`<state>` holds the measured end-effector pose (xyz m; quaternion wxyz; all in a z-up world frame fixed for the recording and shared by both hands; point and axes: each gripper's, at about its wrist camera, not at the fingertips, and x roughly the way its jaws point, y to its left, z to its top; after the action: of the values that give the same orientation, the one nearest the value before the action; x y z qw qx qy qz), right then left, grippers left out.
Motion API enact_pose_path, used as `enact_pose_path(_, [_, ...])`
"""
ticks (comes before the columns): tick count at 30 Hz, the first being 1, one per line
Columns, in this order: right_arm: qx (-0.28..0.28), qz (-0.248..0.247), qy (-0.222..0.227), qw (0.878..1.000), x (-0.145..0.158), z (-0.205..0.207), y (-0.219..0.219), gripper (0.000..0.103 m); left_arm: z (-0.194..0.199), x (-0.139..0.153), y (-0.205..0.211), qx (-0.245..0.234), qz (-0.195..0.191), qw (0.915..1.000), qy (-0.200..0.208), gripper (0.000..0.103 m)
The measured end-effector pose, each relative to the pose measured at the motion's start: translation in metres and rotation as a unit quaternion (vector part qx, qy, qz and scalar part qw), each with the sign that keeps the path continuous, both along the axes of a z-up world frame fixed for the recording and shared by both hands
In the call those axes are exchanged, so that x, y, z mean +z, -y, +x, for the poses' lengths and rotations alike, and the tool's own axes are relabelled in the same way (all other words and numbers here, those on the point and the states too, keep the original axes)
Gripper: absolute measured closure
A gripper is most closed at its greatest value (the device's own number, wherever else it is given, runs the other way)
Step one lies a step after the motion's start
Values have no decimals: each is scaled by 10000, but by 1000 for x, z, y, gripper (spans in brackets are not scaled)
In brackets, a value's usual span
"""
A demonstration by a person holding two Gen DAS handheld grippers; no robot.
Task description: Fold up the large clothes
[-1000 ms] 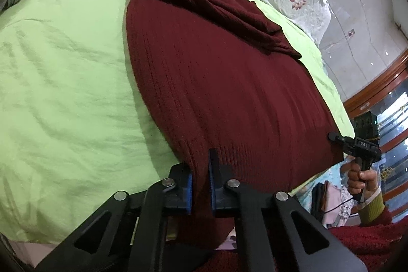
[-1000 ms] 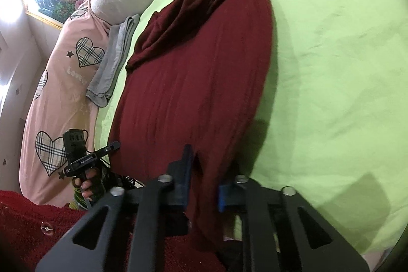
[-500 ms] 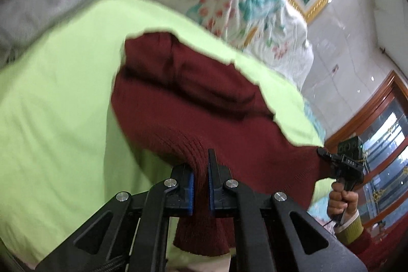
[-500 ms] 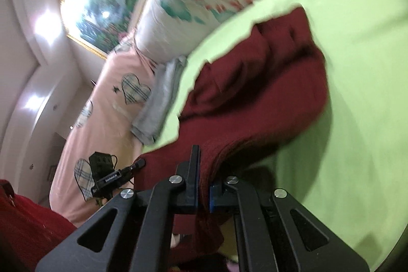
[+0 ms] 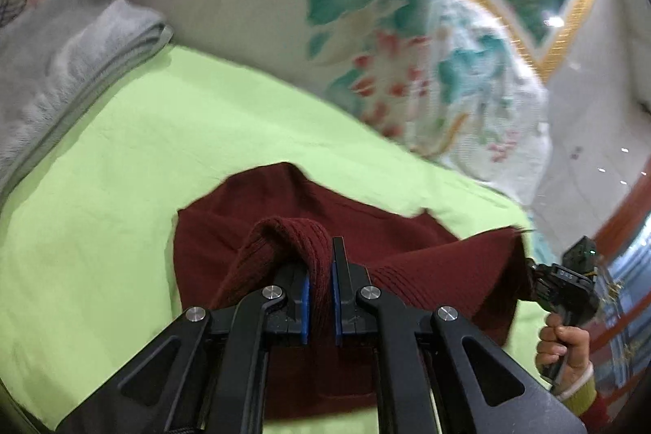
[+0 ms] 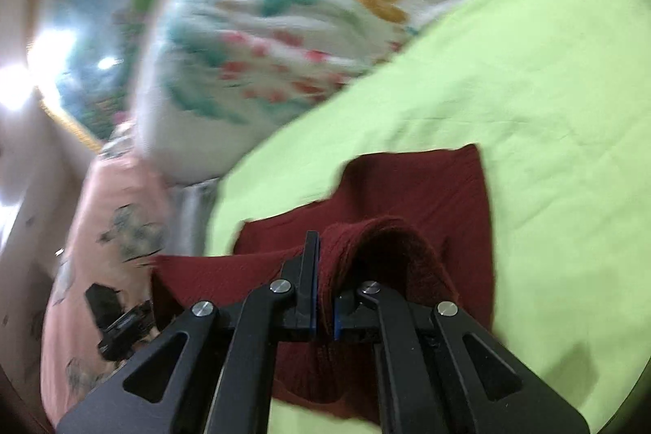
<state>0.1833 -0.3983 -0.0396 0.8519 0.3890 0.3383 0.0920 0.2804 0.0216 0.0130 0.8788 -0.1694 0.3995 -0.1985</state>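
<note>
Two tongs grip the ribbed hem of the dark red sweater (image 5: 407, 255): the left gripper (image 5: 320, 289) and the right gripper (image 6: 323, 306) are each clamped narrow on a corner of it. The hem is lifted above the sweater's far part, which lies on the green sheet (image 5: 122, 169). I judge the fold half made; the hem must be laid down, then more folds.

Left gripper (image 5: 320, 295) showing black linkage arms, silver screws, blue pads; person wearing possibly yellow-green cuff (image 5: 580, 395) under red sleeve (image 5: 598, 409).
</note>
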Motion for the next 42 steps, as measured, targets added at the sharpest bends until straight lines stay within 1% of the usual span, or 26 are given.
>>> enact_pose_path(3, [-44,-61,-434,9990,-28,31,5,98,37,-34,4,156,181,9991,-364,96])
enact_pose_path(4, [-37,-103,-578,9983,-39,38,4,98,45,-44,3,177,211,9985,-472,96])
enact_pose_path(7, [39,-96,-748,9971,-54,47,3,96,54,-65,3,157,235,9972,-699,96])
enact_pose_path(9, [17,23,-748,9972,-59,46,6,96,53,-69,2,129,229,9973,-686,92])
enact_pose_path(11, [-38,96,-701,9975,-56,41,9,95,47,-66,0,151,172,9973,-692,90])
enact_pose_path(12, [-92,68,-673,9977,-53,37,10,89,41,-62,-1,172,140,9975,-671,88])
enact_pose_path(13, [-185,-1,-598,9980,-47,30,11,79,32,-56,-2,205,136,9980,-591,83])
enact_pose_path(14, [-263,-33,-475,9985,-41,23,12,72,23,-51,-2,207,155,9983,-530,78])
enact_pose_path(15, [-335,-42,-362,9988,-35,16,13,63,12,-45,0,178,154,9988,-436,77])
enact_pose_path(16, [-399,-54,-247,9989,-28,9,12,58,3,-41,5,124,125,9991,-385,76])
enact_pose_path(18, [-401,-62,-19,9992,-16,-7,6,58,-16,-35,17,-114,14,9994,-322,76])
enact_pose_path(20, [-96,-33,221,9997,-8,-19,-8,58,-29,-36,36,-481,-68,9983,-312,74])
enact_pose_path(21, [159,-54,275,9995,-6,-20,-18,58,-32,-38,50,-723,-44,9968,-345,73])
enact_pose_path(22, [434,-148,225,9987,-6,-18,-31,58,-33,-42,63,-915,47,9951,-382,73])
enact_pose_path(23, [732,-360,86,9966,-8,-12,-46,58,-33,-46,75,-1034,191,9936,-419,73])
enact_pose_path(25, [1133,-924,-185,9891,-13,0,-70,58,-26,-57,93,-1234,446,9898,-564,73])
enact_pose_path(27, [1247,-1237,-375,9837,-20,10,-78,58,-15,-64,99,-1273,593,9878,-675,73])
enact_pose_path(28, [1170,-1298,-462,9835,-24,18,-75,58,-6,-66,100,-1299,633,9869,-717,73])
enact_pose_path(30, [878,-1302,-537,9861,-28,29,-60,58,10,-64,95,-1232,631,9880,-681,76])
enact_pose_path(31, [632,-1284,-549,9882,-29,37,-48,58,22,-61,89,-1153,581,9896,-637,79])
enact_pose_path(33, [293,-1183,-471,9914,-27,46,-28,58,40,-54,77,-893,557,9930,-538,79])
enact_pose_path(34, [124,-1112,-412,9929,-25,50,-20,58,48,-49,72,-712,607,9945,-462,77])
enact_pose_path(35, [-42,-1051,-355,9938,-23,53,-11,58,55,-45,67,-550,653,9955,-413,70])
enact_pose_path(36, [-210,-1000,-311,9943,-20,56,-3,58,61,-41,61,-355,676,9964,-366,68])
enact_pose_path(39, [-430,-887,-198,9949,-13,62,2,58,74,-32,38,30,447,9984,-342,68])
enact_pose_path(42, [-478,-903,-141,9947,-9,57,0,58,69,-30,20,222,322,9988,-307,68])
